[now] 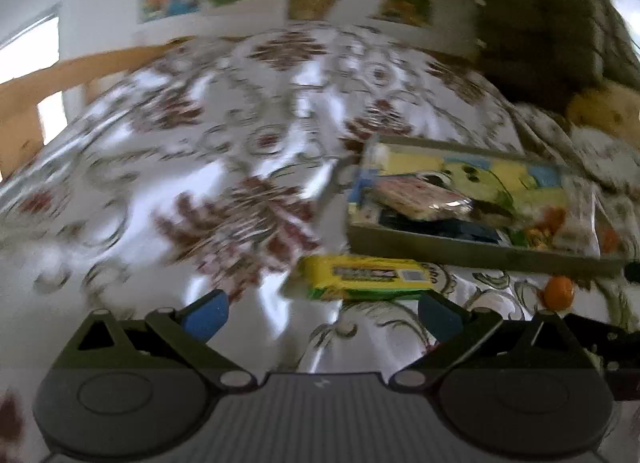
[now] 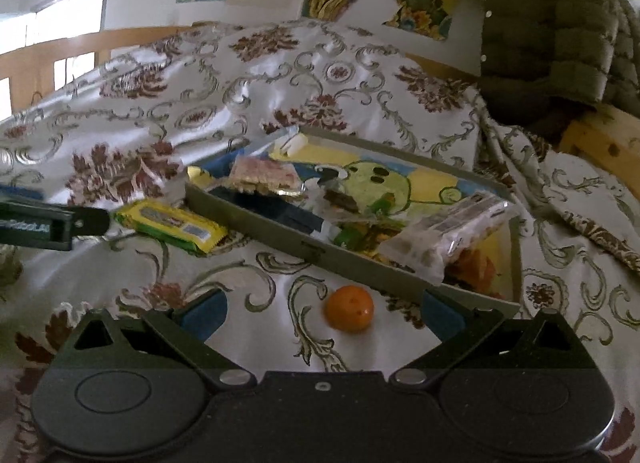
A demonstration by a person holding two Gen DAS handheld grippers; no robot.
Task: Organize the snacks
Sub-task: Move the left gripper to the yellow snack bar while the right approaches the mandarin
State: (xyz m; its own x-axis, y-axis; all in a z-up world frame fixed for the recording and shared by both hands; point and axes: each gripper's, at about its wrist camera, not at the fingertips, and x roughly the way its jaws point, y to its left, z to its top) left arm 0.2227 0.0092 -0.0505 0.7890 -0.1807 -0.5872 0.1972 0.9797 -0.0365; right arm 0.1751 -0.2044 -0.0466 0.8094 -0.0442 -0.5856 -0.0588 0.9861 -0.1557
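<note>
Tray: collects snacks. Yellow bar, orange ball just outside it, unsorted. Left claw, right claw: spread, empty, approaching.

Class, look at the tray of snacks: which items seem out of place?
Two snacks lie outside the tray on the cloth: a yellow packet by its left end and an orange ball in front. Both grippers are open, empty.
</note>
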